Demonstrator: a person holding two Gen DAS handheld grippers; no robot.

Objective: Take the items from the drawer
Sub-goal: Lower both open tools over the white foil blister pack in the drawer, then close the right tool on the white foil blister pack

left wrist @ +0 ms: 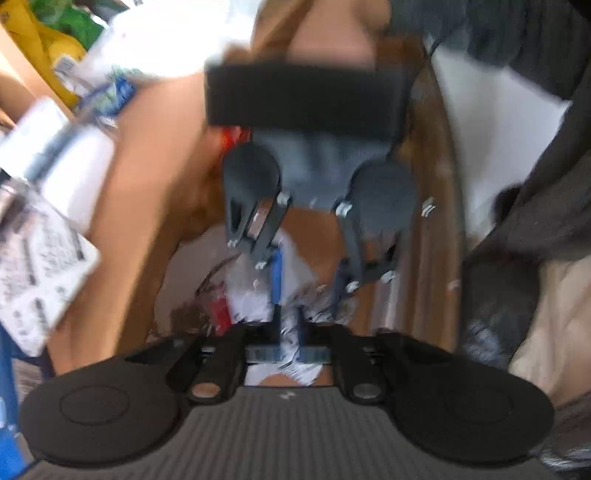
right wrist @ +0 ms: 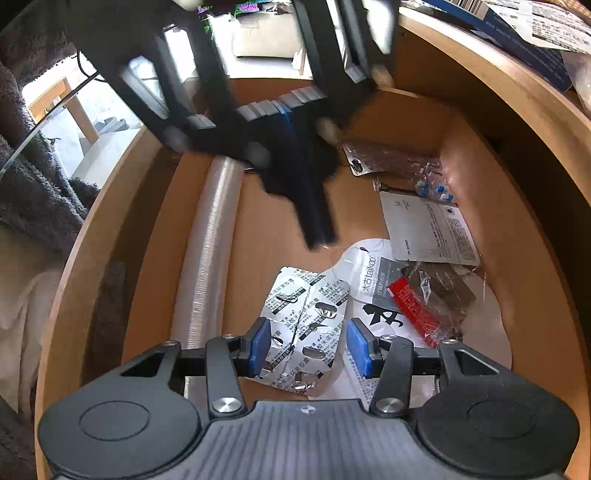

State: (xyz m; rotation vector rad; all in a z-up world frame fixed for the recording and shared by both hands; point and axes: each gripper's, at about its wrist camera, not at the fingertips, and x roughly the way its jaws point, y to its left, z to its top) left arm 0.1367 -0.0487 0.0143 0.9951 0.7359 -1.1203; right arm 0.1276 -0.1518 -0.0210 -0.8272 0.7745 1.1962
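1. Hovering low in the drawer: right gripper, blue pads spread apart, straddling the foil blister pack without pinching it.
2. Hanging above the drawer's middle: left gripper, blurred in both views; fingers looking pressed together, nothing visibly between them, though too smeared to be sure.
3. Lying on the drawer floor, still to be lifted out: blister pack, white sachet just beside it, red packet in clear wrap, printed pouch, small bag of blue capsules near the back corner, clear roll along the left wall.
4. Resting outside, on the top beside the drawer: boxes and leaflets; whether from the drawer, impossible telling.
5. Judging progress: early to middling, with most items remaining inside and the blister pack probably next.
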